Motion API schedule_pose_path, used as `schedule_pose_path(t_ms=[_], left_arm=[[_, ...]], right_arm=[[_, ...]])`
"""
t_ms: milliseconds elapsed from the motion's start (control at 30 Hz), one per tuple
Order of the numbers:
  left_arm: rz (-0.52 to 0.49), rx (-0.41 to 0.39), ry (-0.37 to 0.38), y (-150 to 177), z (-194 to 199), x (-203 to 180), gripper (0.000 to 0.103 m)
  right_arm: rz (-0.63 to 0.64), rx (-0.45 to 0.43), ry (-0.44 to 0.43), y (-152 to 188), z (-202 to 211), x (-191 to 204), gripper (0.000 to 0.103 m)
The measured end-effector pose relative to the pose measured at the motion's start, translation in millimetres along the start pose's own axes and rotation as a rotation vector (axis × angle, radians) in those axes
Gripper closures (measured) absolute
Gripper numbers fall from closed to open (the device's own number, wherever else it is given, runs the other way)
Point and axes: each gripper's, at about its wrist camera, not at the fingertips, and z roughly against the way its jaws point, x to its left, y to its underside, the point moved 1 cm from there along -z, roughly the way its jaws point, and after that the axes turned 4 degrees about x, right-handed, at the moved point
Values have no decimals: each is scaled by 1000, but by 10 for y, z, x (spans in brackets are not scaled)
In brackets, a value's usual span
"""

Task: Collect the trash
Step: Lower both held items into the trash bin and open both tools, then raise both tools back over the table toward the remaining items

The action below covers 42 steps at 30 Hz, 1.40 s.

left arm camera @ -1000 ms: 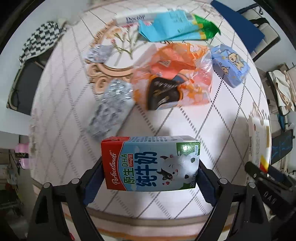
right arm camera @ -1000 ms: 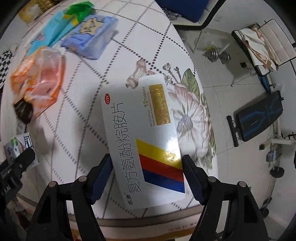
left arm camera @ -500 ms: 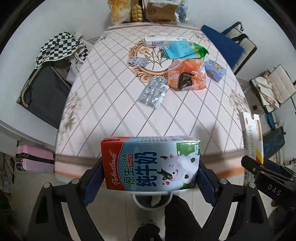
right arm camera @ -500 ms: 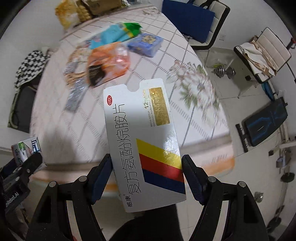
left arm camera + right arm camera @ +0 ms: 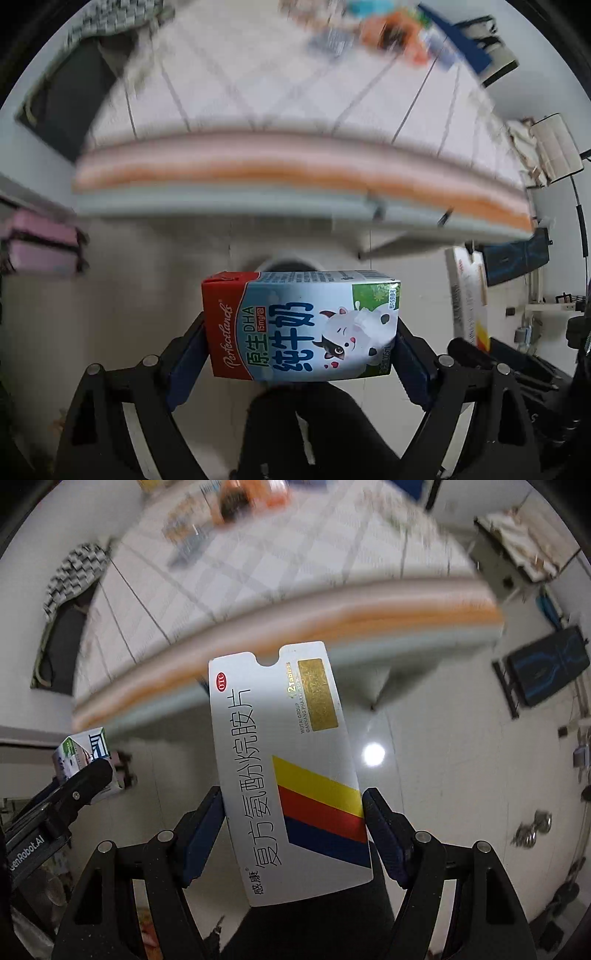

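Pale floor tiles fill the space below both my cameras, glossy enough to throw back a bright lamp spot just right of the medicine box. Nearest on my left, the left hand-held gripper is clamped on a milk carton, lying sideways between the blue pads, red end toward the left pad, cartoon cow toward the right. Something dark sits just under the carton; I can't tell what it is. Behind the carton, a round white rim peeks over its top edge. On my right, the right hand-held gripper is clamped on a white medicine box with yellow, red and blue stripes, standing up from the pads and leaning slightly left. That box's narrow edge shows to the right of the carton in the left view. Beyond the carton, the surface shows its orange-banded edge, heavily blurred, and past that edge a smear of orange wrapper and other litter I can't make out.
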Motion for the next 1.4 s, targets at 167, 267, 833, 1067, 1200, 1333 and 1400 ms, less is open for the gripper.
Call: schedule_pose_path(t_ms=[167, 267, 833, 1067, 1200, 1333, 1400], left_arm=[[69, 121, 32, 40, -1110, 219, 14], [123, 190, 89, 1, -1826, 383, 13], [205, 282, 180, -20, -3580, 761, 5], [120, 206, -28, 174, -3241, 741, 5], [74, 177, -103, 259, -3008, 678, 5], [61, 152, -126, 301, -2789, 628, 5], [54, 137, -124, 319, -2649, 602, 5]], right_arm=[[-53, 153, -27, 106, -1090, -299, 26], [-85, 205, -51, 59, -1736, -444, 26], [-132, 279, -209, -327, -4197, -749, 4], [-15, 197, 18, -279, -4047, -722, 4], [50, 164, 104, -221, -3821, -626, 4], [83, 137, 132, -181, -3566, -565, 4], [91, 128, 142, -175, -3417, -562, 4]])
